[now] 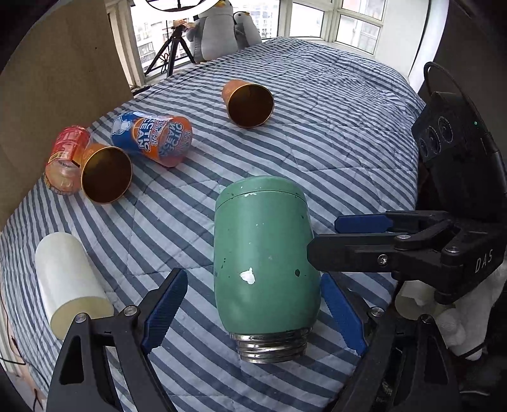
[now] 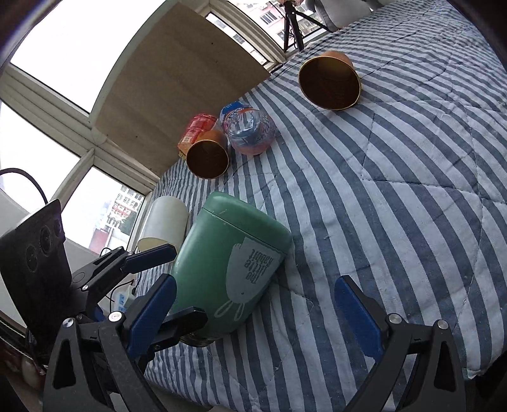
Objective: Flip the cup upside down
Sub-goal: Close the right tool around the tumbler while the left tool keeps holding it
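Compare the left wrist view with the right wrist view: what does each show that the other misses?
Only the left wrist: the green cup's threaded metal mouth, chipped paint, and two plush penguins.
Only the right wrist: the "the little rabbit" print on that cup.
Both: the striped bedspread, two gold-lined cups lying on their sides, the white cup, and open left tongs and right tongs flanking the green cup.

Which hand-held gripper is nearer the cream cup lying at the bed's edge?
Left. The left hand-held gripper, straddling the green cup, is beside the cream cup; the right hand-held gripper is across the green cup.
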